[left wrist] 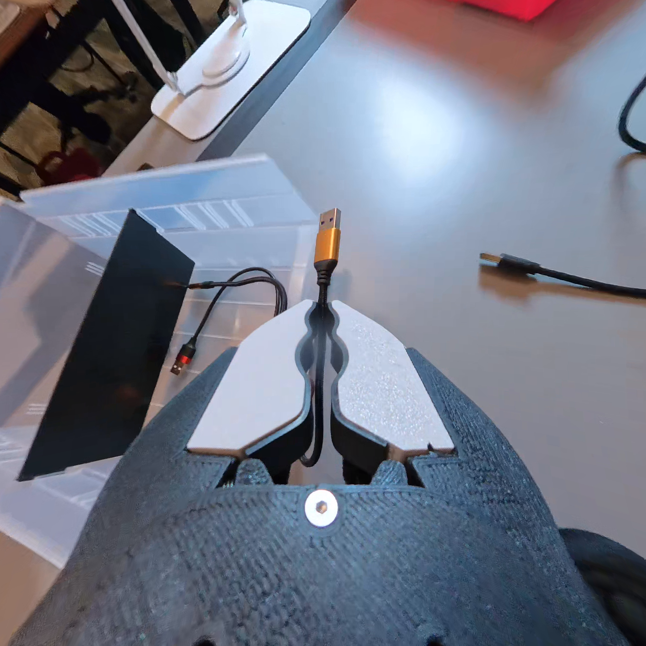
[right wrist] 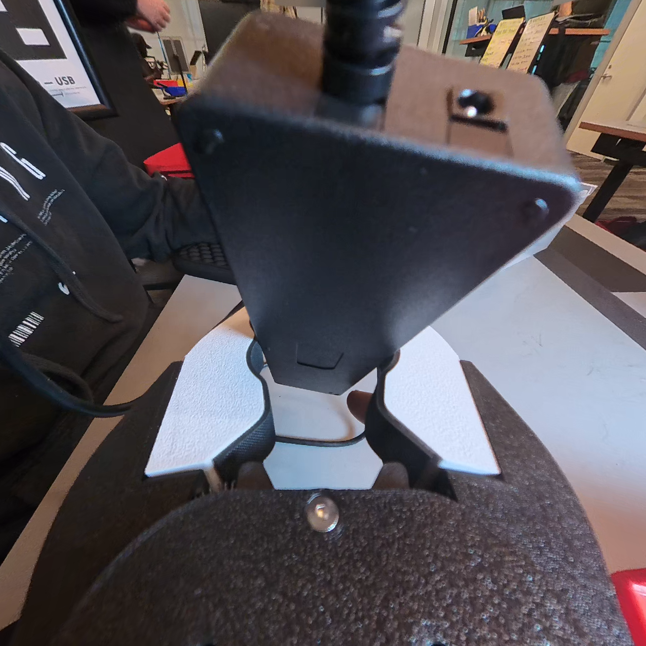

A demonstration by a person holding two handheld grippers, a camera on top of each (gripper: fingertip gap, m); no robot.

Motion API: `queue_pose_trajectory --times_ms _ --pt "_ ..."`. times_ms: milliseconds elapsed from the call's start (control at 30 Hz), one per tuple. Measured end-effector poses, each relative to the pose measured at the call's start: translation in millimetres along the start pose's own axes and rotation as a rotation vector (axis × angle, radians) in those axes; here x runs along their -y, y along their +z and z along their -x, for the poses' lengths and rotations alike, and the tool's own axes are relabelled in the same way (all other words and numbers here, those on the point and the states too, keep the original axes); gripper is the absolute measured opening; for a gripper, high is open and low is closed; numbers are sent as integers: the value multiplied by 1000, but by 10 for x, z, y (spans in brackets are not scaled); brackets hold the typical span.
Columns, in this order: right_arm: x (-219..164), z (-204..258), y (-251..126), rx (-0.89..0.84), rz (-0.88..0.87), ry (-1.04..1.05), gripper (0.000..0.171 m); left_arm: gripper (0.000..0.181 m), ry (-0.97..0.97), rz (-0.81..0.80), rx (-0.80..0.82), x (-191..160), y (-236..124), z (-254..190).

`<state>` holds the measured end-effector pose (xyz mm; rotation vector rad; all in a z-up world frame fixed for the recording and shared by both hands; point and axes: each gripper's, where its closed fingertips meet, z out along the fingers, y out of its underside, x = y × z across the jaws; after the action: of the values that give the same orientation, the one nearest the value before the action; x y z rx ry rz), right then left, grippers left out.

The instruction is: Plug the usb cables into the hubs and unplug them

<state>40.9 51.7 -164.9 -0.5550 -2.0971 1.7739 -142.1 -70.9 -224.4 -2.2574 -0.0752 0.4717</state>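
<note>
Fingers of the left gripper [left wrist: 321,307] are closed on a black braided cable [left wrist: 318,402], pinching it just behind its plug. Its orange-sleeved USB plug [left wrist: 328,241] sticks straight out past the fingertips, metal end pointing away, held above the grey table [left wrist: 454,174]. To the left stands a clear plastic bin [left wrist: 195,223] with a black panel [left wrist: 108,346] leaning in it. A second thin black cable with a red-and-black plug [left wrist: 184,356] lies inside the bin, beside the panel. Well to the right, another black USB cable [left wrist: 514,264] lies flat on the table, its plug pointing left, apart from everything else. A further black cable loop [left wrist: 632,115] shows at the right edge. A white monitor stand base [left wrist: 223,66] sits on the neighbouring table at upper left.

In the right wrist view, the right gripper [right wrist: 320,363] clamps the narrow lower end of a dark grey hub [right wrist: 349,227], which is tilted and fills most of the picture. A thick black cable [right wrist: 356,52] enters the hub's top end. A thin black cable [right wrist: 314,442] sags across the gap behind the fingers. A person in a black hooded top [right wrist: 70,227] stands at the left, close against the white table [right wrist: 524,349].
</note>
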Motion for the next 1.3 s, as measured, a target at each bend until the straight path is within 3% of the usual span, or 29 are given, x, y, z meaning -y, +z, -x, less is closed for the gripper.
queue_pose_trajectory --times_ms 33,200,267,400,467,567,667,733,900,1100,1200,1300 --pt "-2 -1 1 -1 1 -1 64 4 26 -10 -2 52 -60 -24" --pt "9 -5 -7 -2 -2 0 64 4 143 -138 -20 513 -674 -195" --pt "16 -8 -12 -2 -6 3 64 4 132 -249 -199 750 -1033 -463" --pt "33 6 -13 5 -13 7 64 4 21 -467 -736 1027 -1660 -894" --pt "38 16 -7 7 -12 5 64 4 -95 -378 -835 884 -1387 -826" --pt "39 28 3 6 -8 0 64 4 -266 -64 -799 317 -498 -756" --pt "26 24 8 4 -2 0 64 6 -206 152 -676 -206 108 -795" --pt "10 12 7 3 2 5 64 10 -135 211 -555 -337 308 -736" --pt "-18 -19 -4 1 6 15 64 19 -14 155 -324 -208 385 -570" --pt "-11 -4 6 -1 8 7 64 29 78 227 -243 -286 420 -752" --pt "-14 3 13 0 12 4 64 15 110 222 -169 -260 498 -721" --pt "-3 21 19 1 13 -4 64 15 190 228 -137 -249 522 -675"
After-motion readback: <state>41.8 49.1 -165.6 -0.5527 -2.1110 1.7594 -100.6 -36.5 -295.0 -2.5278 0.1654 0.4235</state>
